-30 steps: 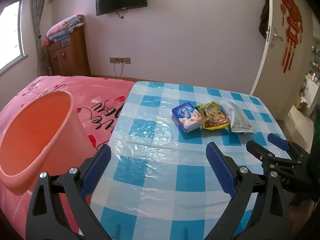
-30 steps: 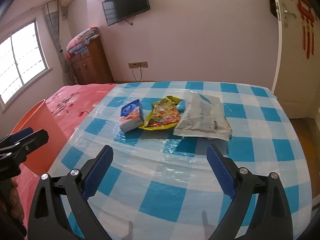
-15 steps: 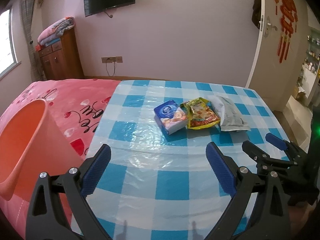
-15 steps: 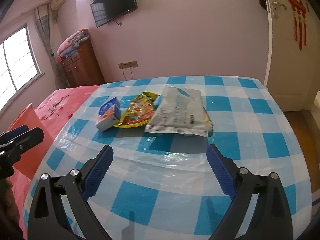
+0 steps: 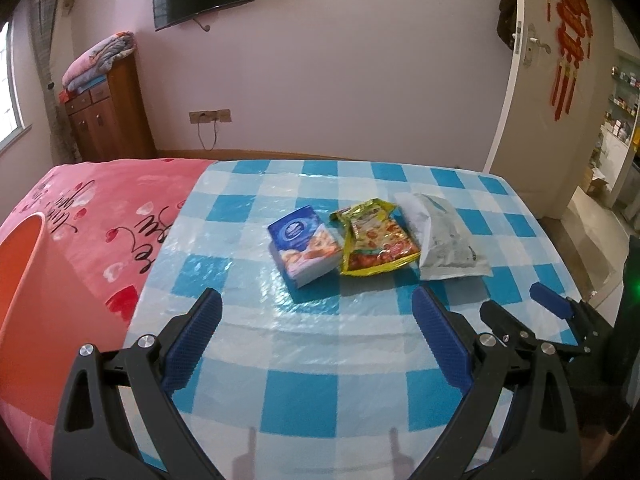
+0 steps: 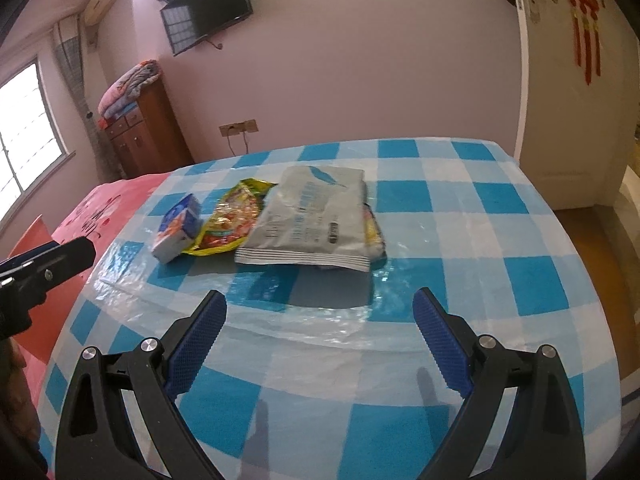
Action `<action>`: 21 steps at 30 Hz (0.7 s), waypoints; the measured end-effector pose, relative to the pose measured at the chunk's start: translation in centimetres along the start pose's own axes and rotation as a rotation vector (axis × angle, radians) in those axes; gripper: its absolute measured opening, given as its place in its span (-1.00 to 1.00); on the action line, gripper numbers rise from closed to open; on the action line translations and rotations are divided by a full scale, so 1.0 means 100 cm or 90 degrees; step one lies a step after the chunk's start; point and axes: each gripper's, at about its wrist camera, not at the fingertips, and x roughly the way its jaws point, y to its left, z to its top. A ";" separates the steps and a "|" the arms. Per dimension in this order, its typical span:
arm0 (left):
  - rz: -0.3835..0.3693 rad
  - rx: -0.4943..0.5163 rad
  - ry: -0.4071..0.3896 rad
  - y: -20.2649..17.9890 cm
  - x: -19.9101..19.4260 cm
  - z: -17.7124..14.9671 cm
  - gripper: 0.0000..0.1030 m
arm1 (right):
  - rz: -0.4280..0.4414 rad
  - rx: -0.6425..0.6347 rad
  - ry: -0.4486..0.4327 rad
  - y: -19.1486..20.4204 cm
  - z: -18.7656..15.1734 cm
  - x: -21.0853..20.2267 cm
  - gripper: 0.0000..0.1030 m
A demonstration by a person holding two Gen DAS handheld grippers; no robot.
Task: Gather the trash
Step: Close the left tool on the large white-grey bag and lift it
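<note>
Three pieces of trash lie side by side on the blue checked tablecloth (image 5: pixel 304 392): a blue and white box (image 5: pixel 305 245) (image 6: pixel 178 227), a yellow snack wrapper (image 5: pixel 374 245) (image 6: pixel 232 220) and a grey-white pouch (image 5: pixel 442 240) (image 6: pixel 310 222). My left gripper (image 5: pixel 316 340) is open and empty, short of the box. My right gripper (image 6: pixel 320 336) is open and empty, short of the pouch; it also shows at the right of the left wrist view (image 5: pixel 532 316). An orange bin (image 5: pixel 28 280) stands at the left.
A pink bedspread (image 5: pixel 112 208) covers the left part of the surface. A wooden cabinet (image 5: pixel 108 116) with folded blankets stands at the far left wall. An open door (image 5: pixel 540 100) is at the right. The cloth's right edge (image 6: pixel 568 264) drops to the floor.
Both grippers have moved forward and to the right, closer to the trash. The orange bin has slid further left out of the left wrist view. Both stay open.
</note>
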 end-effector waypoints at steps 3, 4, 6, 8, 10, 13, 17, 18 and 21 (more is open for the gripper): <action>-0.006 0.011 -0.004 -0.010 0.007 0.008 0.87 | -0.002 0.011 0.002 -0.009 0.000 0.002 0.81; -0.008 0.014 -0.006 -0.013 0.010 0.011 0.87 | -0.004 0.016 0.002 -0.012 0.001 0.002 0.81; -0.012 0.016 -0.008 -0.020 0.016 0.017 0.87 | -0.006 0.021 0.003 -0.016 0.002 0.003 0.81; -0.021 0.020 -0.013 -0.028 0.023 0.024 0.87 | -0.010 0.026 0.004 -0.021 0.002 0.004 0.81; -0.025 0.027 -0.011 -0.035 0.031 0.029 0.87 | -0.018 0.029 0.002 -0.025 0.003 0.005 0.81; -0.031 0.038 -0.008 -0.046 0.043 0.037 0.86 | -0.026 0.034 -0.003 -0.030 0.005 0.004 0.81; -0.039 0.043 -0.002 -0.059 0.061 0.048 0.87 | -0.039 0.028 -0.016 -0.034 0.007 -0.001 0.81; -0.040 0.043 0.000 -0.062 0.065 0.051 0.87 | -0.041 0.026 -0.018 -0.034 0.007 -0.001 0.81; -0.048 0.042 0.008 -0.071 0.082 0.058 0.87 | -0.047 0.022 -0.026 -0.036 0.009 -0.005 0.81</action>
